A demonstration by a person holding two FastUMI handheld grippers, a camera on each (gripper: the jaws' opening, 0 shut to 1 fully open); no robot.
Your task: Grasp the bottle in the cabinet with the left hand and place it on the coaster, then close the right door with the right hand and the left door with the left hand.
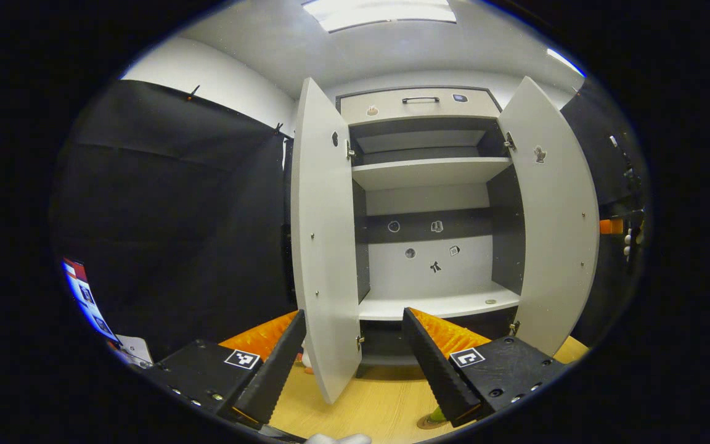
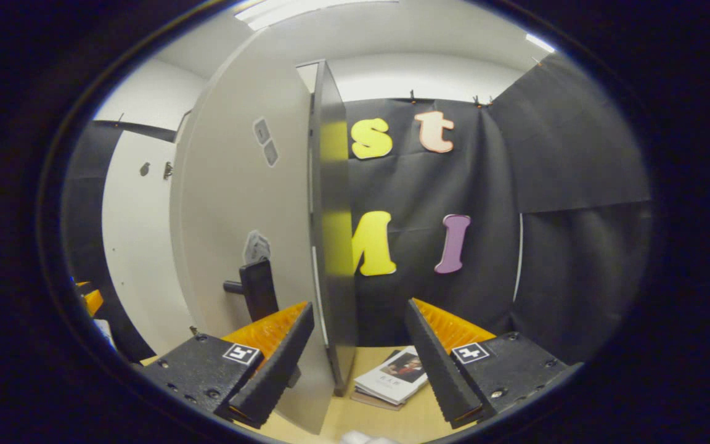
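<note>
cabinet (image 1: pixel 429 296) open, door edge (image 2: pixel 330 246) blocking right

Booklets (image 2: pixel 392 377) stacked on wooden table (image 2: pixel 379 422) (near wall).

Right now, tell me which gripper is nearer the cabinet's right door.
Right. The right gripper straddles the right door at its free edge, fingers open on both sides; the left gripper faces the open cabinet, straddling the left door.

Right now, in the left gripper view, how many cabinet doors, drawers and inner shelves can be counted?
Open doors: 2, the left door and the right door
Drawers: 1, the top drawer
Inner shelves: 2, the upper shelf and the lower shelf
Total: 5
</note>
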